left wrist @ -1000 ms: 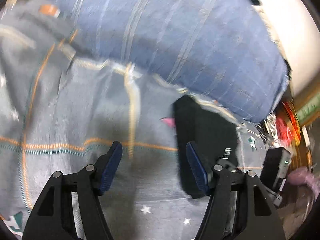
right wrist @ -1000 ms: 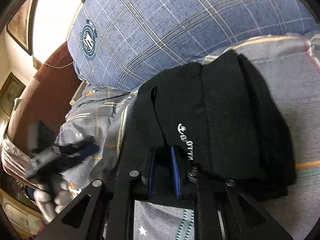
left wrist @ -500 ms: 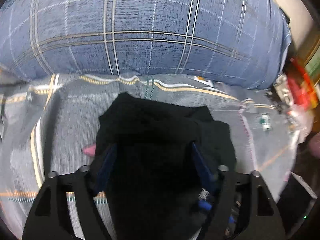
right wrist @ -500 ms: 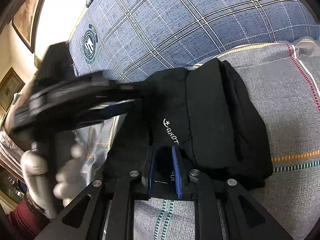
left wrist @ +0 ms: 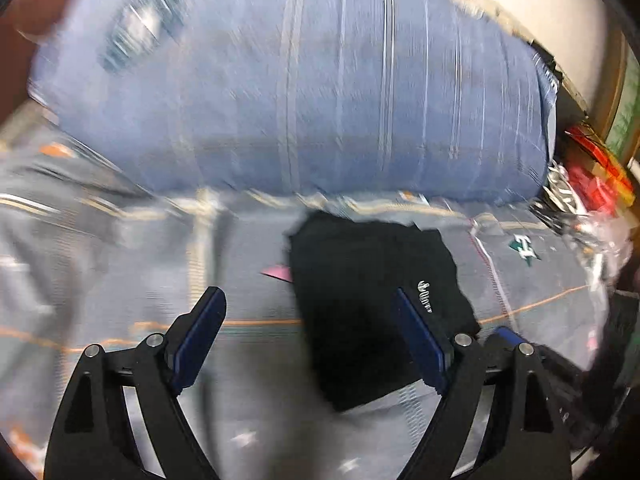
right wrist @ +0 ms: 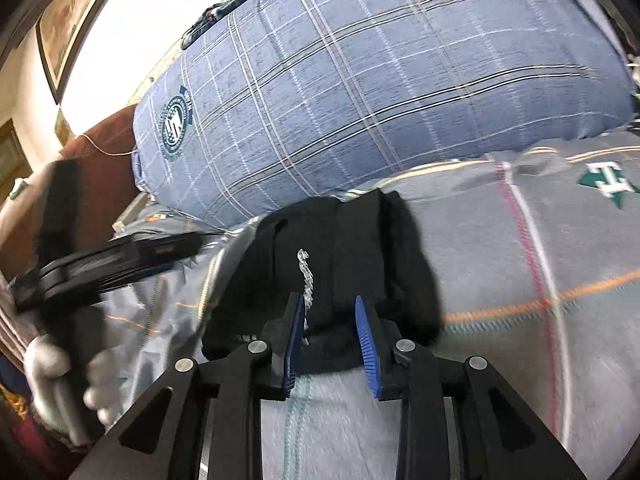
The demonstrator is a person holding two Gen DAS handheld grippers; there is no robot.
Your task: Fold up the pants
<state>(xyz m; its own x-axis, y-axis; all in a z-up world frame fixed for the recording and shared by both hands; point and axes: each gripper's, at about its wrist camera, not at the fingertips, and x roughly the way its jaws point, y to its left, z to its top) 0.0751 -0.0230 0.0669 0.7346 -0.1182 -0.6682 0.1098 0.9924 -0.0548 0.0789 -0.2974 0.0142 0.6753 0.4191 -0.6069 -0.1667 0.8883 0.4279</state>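
**Ann:** Two tools, both let go now. Your left tool (left wrist: 308, 336) is wide apart with nothing in it, off to the side of the pants (left wrist: 372, 304). Your right tool (right wrist: 330, 336) has just been opening; the near edge of the pants sits between its pads, not squeezed.

**Ben:** Where are the pants?

**Ann:** Folded into a small black pile on the bed cover (right wrist: 520, 320), just in front of the big blue pillow (right wrist: 380, 100).

**Ben:** What should you do well?

**Ann:** I think you should pull back straight, so no pad drags the fold open. The pillow blocks the far side. Near you, the cover looks bare, so go that way.
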